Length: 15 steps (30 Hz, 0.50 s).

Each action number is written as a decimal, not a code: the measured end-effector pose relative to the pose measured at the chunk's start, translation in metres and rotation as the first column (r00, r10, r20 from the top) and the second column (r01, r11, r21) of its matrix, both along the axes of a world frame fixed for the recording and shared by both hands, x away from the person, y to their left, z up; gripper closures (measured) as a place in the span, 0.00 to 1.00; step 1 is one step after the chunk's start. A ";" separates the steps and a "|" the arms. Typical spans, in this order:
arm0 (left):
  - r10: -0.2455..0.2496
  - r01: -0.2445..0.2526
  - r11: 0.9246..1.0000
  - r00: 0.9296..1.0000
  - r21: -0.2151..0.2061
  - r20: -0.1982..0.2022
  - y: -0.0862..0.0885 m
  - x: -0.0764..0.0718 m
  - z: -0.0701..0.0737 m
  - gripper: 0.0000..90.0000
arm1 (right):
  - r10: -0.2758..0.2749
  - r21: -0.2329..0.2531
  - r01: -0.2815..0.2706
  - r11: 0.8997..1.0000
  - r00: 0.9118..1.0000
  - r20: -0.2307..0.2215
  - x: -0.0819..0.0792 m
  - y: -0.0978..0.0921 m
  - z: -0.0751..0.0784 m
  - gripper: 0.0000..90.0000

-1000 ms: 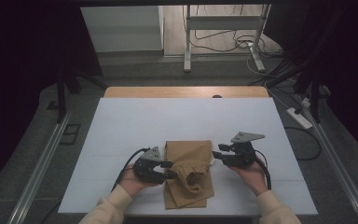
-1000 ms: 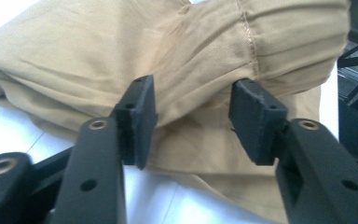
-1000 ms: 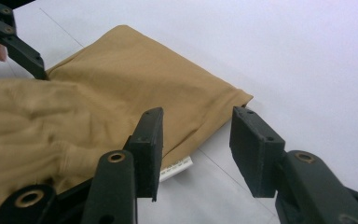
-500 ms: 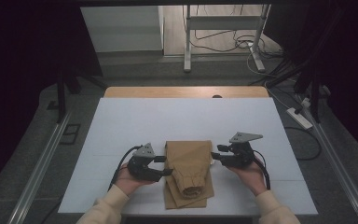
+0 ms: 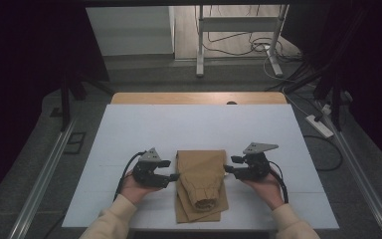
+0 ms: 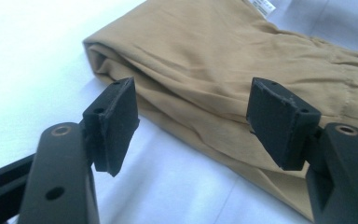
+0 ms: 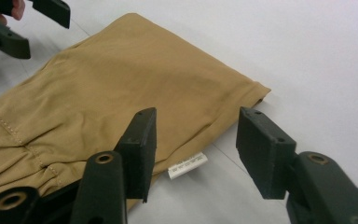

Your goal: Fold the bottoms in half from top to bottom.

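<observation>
Both released, left gripper (image 5: 173, 176) and right gripper (image 5: 227, 169) flank the folded tan garment (image 5: 200, 184)

Left hand-held gripper (image 5: 173, 177) and right hand-held gripper (image 5: 227, 169) — jaws apart, facing inward

No text, brand, number or sign can be read. A small white label (image 7: 187, 165) is sewn to the edge of the tan garment (image 7: 121, 93) and is seen between the right gripper's jaws; faint print is carried on it, too small to be made out. The same label (image 6: 262, 5) is seen at the garment's far edge in the left gripper view, likewise illegible.
</observation>
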<state>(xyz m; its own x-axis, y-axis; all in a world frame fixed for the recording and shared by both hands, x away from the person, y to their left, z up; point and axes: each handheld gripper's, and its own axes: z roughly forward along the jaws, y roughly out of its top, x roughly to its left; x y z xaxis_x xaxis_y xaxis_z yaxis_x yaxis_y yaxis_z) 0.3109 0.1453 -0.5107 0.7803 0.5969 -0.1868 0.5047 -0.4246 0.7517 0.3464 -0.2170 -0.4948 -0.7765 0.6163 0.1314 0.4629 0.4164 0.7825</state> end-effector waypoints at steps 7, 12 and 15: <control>0.020 -0.020 1.000 1.000 -0.008 -0.007 0.005 0.003 -0.001 0.36 | 0.011 0.002 -0.011 1.000 1.000 0.002 -0.003 0.003 0.000 0.49; 0.031 -0.031 0.999 0.999 -0.017 -0.011 0.008 0.005 -0.001 0.35 | 0.016 0.000 -0.016 1.000 1.000 0.002 -0.004 0.002 0.000 0.47; 0.038 -0.039 0.999 0.999 -0.025 -0.016 0.010 0.006 0.000 0.34 | 0.015 0.000 -0.015 1.000 1.000 -0.001 -0.003 0.003 0.000 0.45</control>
